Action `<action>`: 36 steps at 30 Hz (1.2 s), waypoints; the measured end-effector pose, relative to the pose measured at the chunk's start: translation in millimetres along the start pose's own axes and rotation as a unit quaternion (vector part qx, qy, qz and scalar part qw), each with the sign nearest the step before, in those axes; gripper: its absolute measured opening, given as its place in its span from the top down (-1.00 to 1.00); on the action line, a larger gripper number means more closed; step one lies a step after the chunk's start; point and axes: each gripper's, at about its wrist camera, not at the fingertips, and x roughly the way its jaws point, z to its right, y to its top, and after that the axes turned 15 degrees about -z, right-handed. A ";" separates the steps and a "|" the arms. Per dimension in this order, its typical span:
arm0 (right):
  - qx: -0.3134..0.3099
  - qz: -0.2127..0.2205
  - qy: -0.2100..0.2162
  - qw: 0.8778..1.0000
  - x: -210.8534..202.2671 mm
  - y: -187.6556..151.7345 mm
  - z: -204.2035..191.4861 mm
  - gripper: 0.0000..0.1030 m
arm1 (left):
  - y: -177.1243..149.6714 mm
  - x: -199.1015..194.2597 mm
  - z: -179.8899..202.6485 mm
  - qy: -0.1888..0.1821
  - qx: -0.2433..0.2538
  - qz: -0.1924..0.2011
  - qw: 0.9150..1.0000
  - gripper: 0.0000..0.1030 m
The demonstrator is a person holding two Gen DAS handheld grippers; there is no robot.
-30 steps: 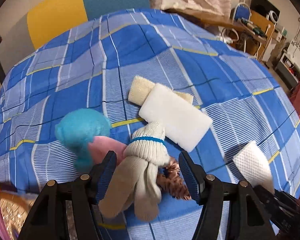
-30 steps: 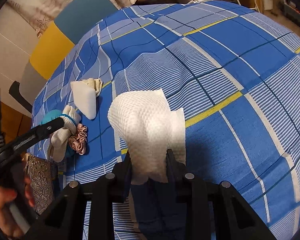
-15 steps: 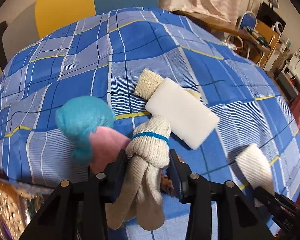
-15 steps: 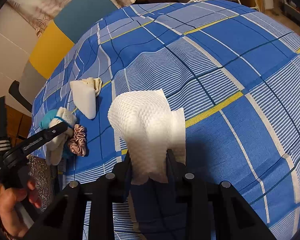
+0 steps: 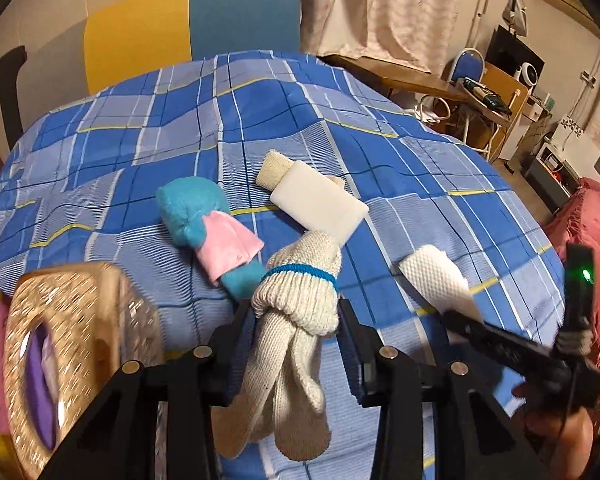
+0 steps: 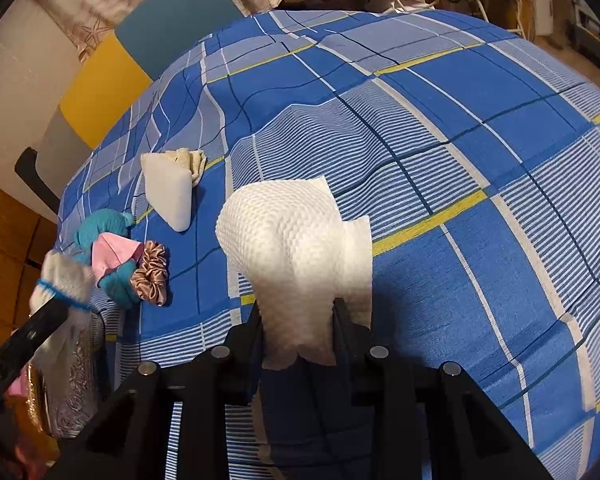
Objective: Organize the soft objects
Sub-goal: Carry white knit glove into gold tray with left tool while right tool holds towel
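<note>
Left tongs (image 5: 298,332) have just closed on the knotted glove bundle (image 5: 300,296), lifting it off the surface (image 5: 112,148); right tongs (image 6: 298,320) grip a paper towel (image 6: 292,236).

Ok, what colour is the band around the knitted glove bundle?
Blue, a thin band around the cream glove bundle, clearest in the left wrist view.

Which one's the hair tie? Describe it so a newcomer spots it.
On the blue checked bedspread, look near its left edge, next to the blue and pink doll. The hair tie touches the doll's right side: a shiny, gathered bronze ring, the only glossy item.
</note>
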 end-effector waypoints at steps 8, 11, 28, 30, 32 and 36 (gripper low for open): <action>-0.010 0.011 -0.011 1.000 0.4 -1.8 -1.9 0.39 | -36.9 -31.7 -9.3 0.002 0.006 0.019 1.000 0.22; -0.011 0.014 -0.013 1.000 0.6 -3.0 -2.4 0.39 | -50.3 -48.8 -14.7 0.003 0.010 0.031 0.999 0.22; -0.003 0.030 0.021 0.999 -6.3 -9.0 -2.6 0.50 | -114.0 -126.3 -112.7 -0.032 -0.059 0.077 0.995 0.22; -0.010 0.037 0.024 0.999 -10.5 -11.4 -8.5 0.52 | -124.6 -133.3 -132.0 -0.021 -0.074 0.087 0.993 0.22; -0.025 0.045 0.024 0.998 -16.8 -15.1 -18.4 0.54 | -132.1 -137.1 -151.6 -0.010 -0.091 0.091 0.992 0.22; -0.061 0.066 0.009 0.996 -27.2 -26.1 -38.2 0.54 | -152.5 -135.9 -207.9 0.014 -0.150 0.085 0.985 0.22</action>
